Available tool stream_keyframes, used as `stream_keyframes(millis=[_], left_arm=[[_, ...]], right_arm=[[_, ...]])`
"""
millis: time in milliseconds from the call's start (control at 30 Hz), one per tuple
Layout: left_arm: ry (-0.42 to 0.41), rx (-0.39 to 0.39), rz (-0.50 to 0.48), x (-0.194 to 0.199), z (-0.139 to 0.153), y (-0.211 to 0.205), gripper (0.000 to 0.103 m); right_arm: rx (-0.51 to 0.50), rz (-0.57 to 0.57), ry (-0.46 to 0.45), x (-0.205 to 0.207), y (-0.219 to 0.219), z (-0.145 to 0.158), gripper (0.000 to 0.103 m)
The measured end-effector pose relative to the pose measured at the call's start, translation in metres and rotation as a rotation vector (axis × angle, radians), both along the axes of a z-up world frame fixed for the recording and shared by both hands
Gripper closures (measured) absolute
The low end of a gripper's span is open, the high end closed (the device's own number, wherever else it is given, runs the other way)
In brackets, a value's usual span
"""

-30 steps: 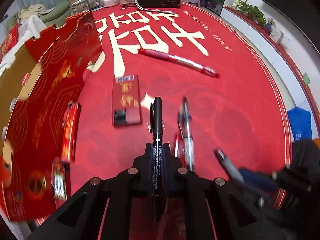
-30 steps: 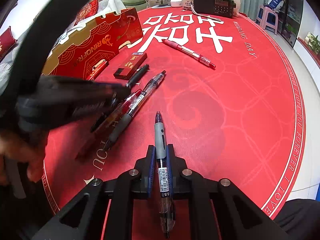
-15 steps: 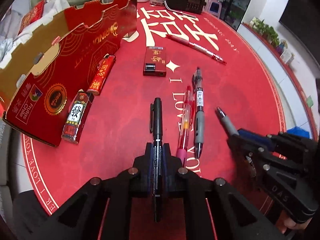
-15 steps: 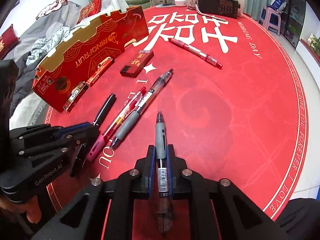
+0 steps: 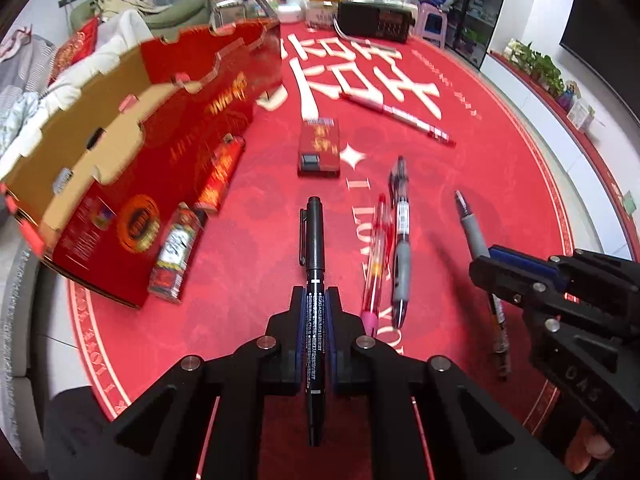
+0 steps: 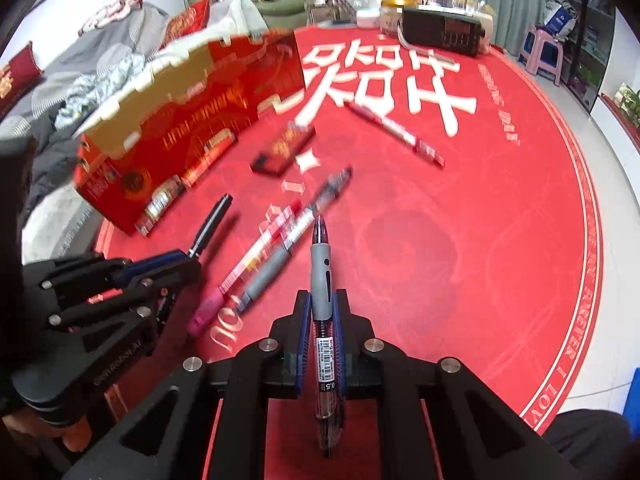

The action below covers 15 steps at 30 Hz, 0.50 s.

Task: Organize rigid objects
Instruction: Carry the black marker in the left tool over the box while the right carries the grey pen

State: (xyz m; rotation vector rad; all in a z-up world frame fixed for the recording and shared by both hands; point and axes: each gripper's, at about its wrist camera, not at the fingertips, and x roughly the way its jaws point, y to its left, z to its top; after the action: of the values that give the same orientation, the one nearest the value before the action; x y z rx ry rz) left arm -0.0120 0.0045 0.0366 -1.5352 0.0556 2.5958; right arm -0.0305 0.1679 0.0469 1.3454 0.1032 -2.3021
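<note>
Red round tablecloth [image 5: 500,184] with white lettering under both tools. My left gripper [image 5: 315,300] pinches a black marker [image 5: 314,240]; my right gripper [image 6: 322,308] pinches a grey-grip gel pen [image 6: 320,264]. Between the two sets of jaws lie a pink pen [image 5: 374,256] and another grey-grip pen [image 5: 401,236], side by side. Beyond: a red lighter box [image 5: 319,152], then a red carton [image 5: 168,152] to the left.

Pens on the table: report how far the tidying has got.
Nothing looks put away yet. In hand: the left gripper grips a black marker, the right gripper a grey pen. Left: three pens, three lighters, all outside the red box.
</note>
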Motion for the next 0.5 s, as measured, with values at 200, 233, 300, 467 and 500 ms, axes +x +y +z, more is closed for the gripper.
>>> stream_keyframes(millis=[200, 233, 300, 467, 500], left_arm=[[0.025, 0.044, 0.063, -0.008, 0.023, -0.013, 0.094], [0.034, 0.048, 0.076, -0.009, 0.028, -0.016, 0.094], [0.057, 0.063, 0.103, -0.013, 0.042, -0.025, 0.094], [0.126, 0.109, 0.253, -0.03, 0.083, -0.077, 0.094], [0.141, 0.109, 0.289, -0.032, 0.091, -0.09, 0.094]], right_arm=[[-0.066, 0.027, 0.027, -0.004, -0.019, 0.031, 0.091], [-0.077, 0.032, 0.03, -0.007, -0.024, 0.034, 0.091], [-0.092, 0.048, 0.033, -0.017, -0.039, 0.042, 0.091], [-0.151, 0.131, 0.11, -0.039, -0.095, 0.084, 0.091], [-0.17, 0.152, 0.131, -0.041, -0.107, 0.094, 0.091]])
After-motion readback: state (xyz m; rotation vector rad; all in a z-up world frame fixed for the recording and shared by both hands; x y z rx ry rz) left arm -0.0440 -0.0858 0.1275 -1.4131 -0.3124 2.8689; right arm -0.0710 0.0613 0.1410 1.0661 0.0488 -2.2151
